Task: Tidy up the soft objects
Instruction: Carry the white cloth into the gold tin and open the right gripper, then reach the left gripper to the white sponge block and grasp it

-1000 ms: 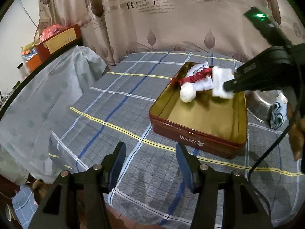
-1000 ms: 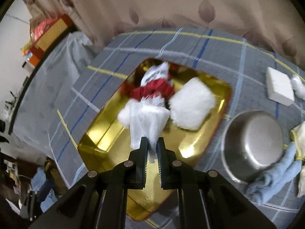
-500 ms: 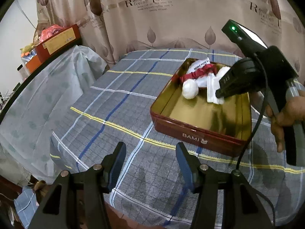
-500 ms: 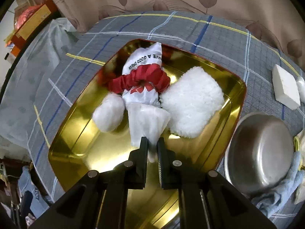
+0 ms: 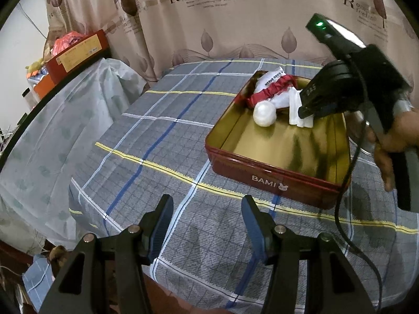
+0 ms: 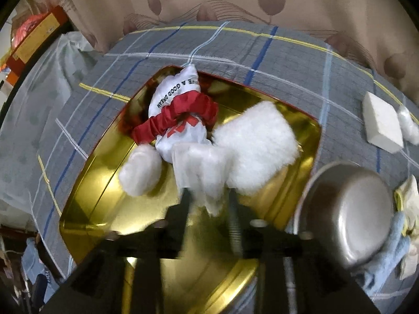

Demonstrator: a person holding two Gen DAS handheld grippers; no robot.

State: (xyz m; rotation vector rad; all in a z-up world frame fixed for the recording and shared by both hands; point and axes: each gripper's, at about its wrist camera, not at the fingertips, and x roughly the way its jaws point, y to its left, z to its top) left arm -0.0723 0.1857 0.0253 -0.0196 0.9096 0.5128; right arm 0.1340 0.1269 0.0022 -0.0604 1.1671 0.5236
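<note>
A red tin with a gold inside [image 5: 272, 180] [image 6: 99, 196] stands on the plaid table. In it lie a white printed pouch [image 6: 178, 91] with a red scrunchie [image 6: 180, 115], a white ball [image 5: 264, 113] [image 6: 140, 174], a fluffy white pad [image 6: 256, 144] and a white gauze cloth [image 5: 297, 110] [image 6: 203, 168]. My right gripper [image 6: 207, 196] [image 5: 305, 111] is over the tin, jaws parted around the cloth's near edge, blurred. My left gripper [image 5: 207, 217] is open and empty above the table's near edge.
A steel bowl [image 6: 348, 214] stands right of the tin with a blue towel [image 6: 385, 259] beside it. A white sponge block [image 6: 382, 125] lies at the far right. A plastic-covered surface [image 5: 52, 120] with boxes [image 5: 76, 52] is to the left. A curtain hangs behind.
My right gripper has moved lower into the tin and its jaws have opened, letting go of the gauze cloth beside the ball and pad. The left gripper has stayed put.
</note>
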